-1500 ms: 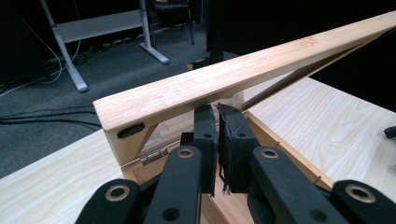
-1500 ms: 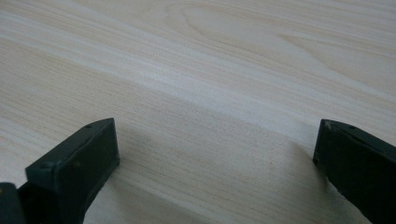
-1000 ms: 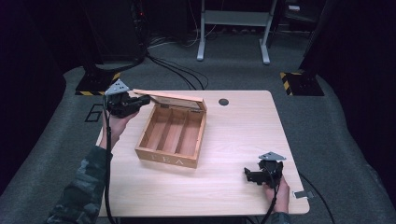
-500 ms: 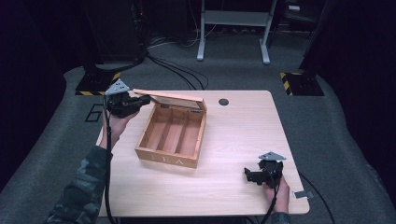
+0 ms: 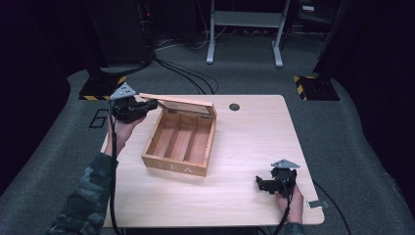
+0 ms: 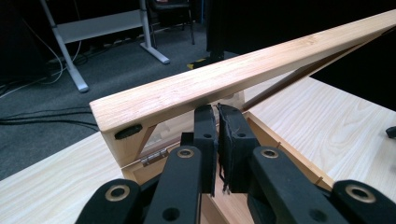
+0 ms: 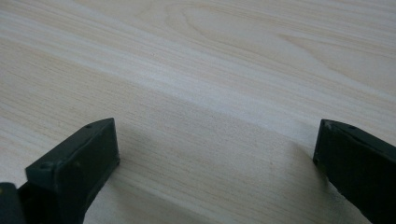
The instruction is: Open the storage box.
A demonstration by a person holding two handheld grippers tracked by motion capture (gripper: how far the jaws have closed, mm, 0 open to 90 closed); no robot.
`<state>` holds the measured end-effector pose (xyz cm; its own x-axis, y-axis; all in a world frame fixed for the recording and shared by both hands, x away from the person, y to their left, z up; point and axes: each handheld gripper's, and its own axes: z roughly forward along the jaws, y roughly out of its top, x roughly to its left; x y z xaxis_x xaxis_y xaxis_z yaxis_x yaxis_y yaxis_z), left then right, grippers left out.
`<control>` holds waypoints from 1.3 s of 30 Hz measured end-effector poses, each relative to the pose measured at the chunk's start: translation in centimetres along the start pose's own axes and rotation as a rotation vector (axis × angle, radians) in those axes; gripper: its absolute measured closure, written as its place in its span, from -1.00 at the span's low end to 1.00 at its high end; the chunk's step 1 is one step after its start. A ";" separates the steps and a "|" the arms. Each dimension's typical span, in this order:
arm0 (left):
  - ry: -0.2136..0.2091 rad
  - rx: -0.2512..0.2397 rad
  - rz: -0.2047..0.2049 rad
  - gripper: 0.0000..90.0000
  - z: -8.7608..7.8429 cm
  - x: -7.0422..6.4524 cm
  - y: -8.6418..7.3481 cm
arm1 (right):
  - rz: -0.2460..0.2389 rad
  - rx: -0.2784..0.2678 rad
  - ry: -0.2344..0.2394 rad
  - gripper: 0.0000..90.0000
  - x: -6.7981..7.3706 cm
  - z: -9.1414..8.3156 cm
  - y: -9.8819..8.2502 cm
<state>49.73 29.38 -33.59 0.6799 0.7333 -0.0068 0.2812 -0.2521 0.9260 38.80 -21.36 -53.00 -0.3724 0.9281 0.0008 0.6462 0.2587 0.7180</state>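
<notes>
A wooden tea box [image 5: 178, 147] with three long compartments stands left of the table's middle. Its lid [image 5: 178, 104] is held up at a low slant over the back edge. My left gripper [image 5: 149, 104] is at the lid's left front corner. In the left gripper view its jaws are shut, and the left gripper [image 6: 217, 109] has its tips right under the lid's front rail [image 6: 243, 74]; nothing shows between them. My right gripper [image 5: 259, 183] rests low near the table's front right, far from the box. In the right gripper view it [image 7: 215, 135] is open over bare wood.
A black round grommet [image 5: 234, 106] sits in the table [image 5: 254, 142] behind and to the right of the box. Beyond the table, on the grey floor, are a metal stand [image 5: 244, 19], black cables [image 5: 181, 73] and a hazard-striped base [image 5: 313, 85].
</notes>
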 end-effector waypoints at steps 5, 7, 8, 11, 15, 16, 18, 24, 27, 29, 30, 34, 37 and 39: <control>-0.003 0.003 -0.002 0.90 0.0 0.0 0.0 | 0.000 0.000 0.000 -1.00 0.0 0.0 0.0; 0.000 0.001 -0.001 0.90 0.0 0.0 0.0 | 0.000 0.000 0.000 -1.00 0.0 0.0 0.0; 0.000 0.000 -0.001 0.89 0.0 0.0 0.0 | 0.000 0.000 0.000 -1.00 0.0 0.0 0.0; -0.001 0.004 0.003 0.89 0.0 0.0 0.1 | 0.000 0.000 0.000 -1.00 0.0 0.0 0.0; -0.003 0.005 0.003 0.89 0.0 0.0 0.1 | -0.001 0.000 0.000 -1.00 0.0 0.0 0.0; -0.004 0.004 0.002 0.89 0.0 0.0 0.1 | 0.000 0.000 0.000 -1.00 0.0 0.0 0.0; -0.003 0.006 0.003 0.90 0.0 0.0 0.1 | 0.000 0.000 0.000 -1.00 0.0 0.0 0.0; -0.002 0.006 0.004 0.90 0.1 0.0 0.1 | 0.000 0.000 0.000 -1.00 0.0 0.0 0.0; -0.003 0.005 0.003 0.90 0.1 0.0 0.1 | -0.001 0.000 0.000 -1.00 0.0 0.0 0.0; -0.003 0.006 0.004 0.90 0.1 0.0 0.1 | 0.000 0.000 0.000 -1.00 0.0 0.0 0.0; 0.000 0.003 0.004 0.90 0.1 0.0 0.0 | 0.000 0.000 0.000 -1.00 0.0 0.0 0.0; -0.002 0.005 0.005 0.90 0.1 0.0 0.1 | -0.001 0.000 0.000 -1.00 0.0 0.0 0.0; -0.002 0.007 0.007 0.90 0.1 0.0 0.1 | -0.001 0.000 0.000 -1.00 0.0 0.0 0.0; -0.001 0.007 0.007 0.90 0.1 0.0 0.1 | -0.001 0.000 0.000 -1.00 0.0 0.0 0.0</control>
<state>49.83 29.31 -33.56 0.6825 0.7309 -0.0011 0.2811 -0.2612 0.9234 38.80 -21.36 -53.00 -0.3727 0.9280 0.0002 0.6459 0.2593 0.7181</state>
